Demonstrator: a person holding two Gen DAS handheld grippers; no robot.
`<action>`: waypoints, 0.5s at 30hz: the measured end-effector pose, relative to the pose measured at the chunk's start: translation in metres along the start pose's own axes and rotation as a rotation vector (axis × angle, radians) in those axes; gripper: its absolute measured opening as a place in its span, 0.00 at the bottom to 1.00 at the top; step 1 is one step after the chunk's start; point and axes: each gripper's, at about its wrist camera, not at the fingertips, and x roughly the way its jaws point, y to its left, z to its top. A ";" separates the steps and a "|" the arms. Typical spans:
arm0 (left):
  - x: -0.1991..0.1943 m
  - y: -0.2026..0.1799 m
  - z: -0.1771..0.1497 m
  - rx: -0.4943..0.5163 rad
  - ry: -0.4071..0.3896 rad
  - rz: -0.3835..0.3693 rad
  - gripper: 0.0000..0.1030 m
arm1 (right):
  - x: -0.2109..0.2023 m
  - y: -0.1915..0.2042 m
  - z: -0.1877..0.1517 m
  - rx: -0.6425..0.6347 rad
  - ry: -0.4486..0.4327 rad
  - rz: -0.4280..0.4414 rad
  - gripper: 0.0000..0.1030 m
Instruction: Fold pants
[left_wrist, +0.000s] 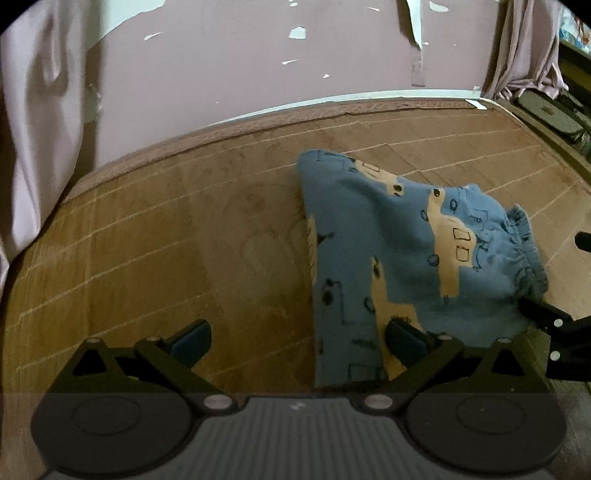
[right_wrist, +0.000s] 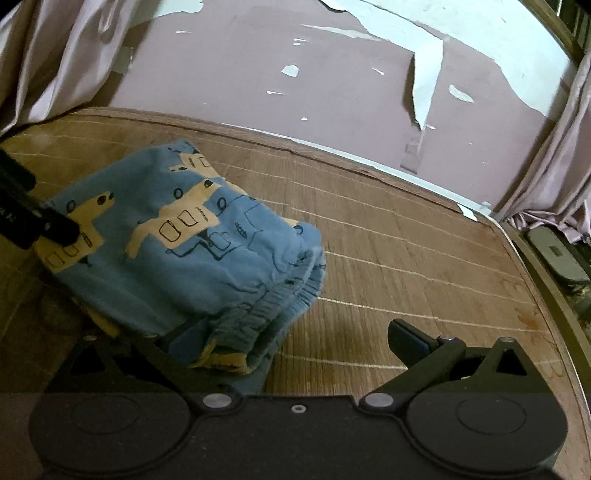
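Note:
The blue pants (left_wrist: 399, 251) with tan animal print lie folded in a compact bundle on the brown woven mat (left_wrist: 166, 229). In the left wrist view my left gripper (left_wrist: 299, 341) is open, its right finger (left_wrist: 404, 341) on the bundle's near left edge. The right gripper's finger (left_wrist: 543, 314) touches the elastic waistband at the right. In the right wrist view the pants (right_wrist: 192, 243) fill the left half. My right gripper (right_wrist: 291, 341) is open, its left finger tucked under the waistband (right_wrist: 280, 302). The left gripper (right_wrist: 55, 225) rests on the bundle's far left.
The mat (right_wrist: 406, 266) covers a bed against a pink wall with peeling paint (right_wrist: 424, 74). Pale curtains hang at the left (left_wrist: 33, 129) and right (right_wrist: 554, 166). Dark bags (left_wrist: 554, 114) sit beyond the mat's right edge.

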 end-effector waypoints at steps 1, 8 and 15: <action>-0.003 0.003 -0.001 -0.009 -0.003 -0.005 1.00 | -0.005 0.000 -0.001 0.018 -0.012 -0.005 0.99; -0.021 0.021 -0.006 -0.076 -0.020 -0.042 1.00 | -0.056 -0.014 -0.005 0.296 -0.192 0.067 0.99; -0.039 0.032 0.003 -0.079 -0.064 -0.138 1.00 | -0.084 -0.024 0.017 0.418 -0.110 0.246 0.99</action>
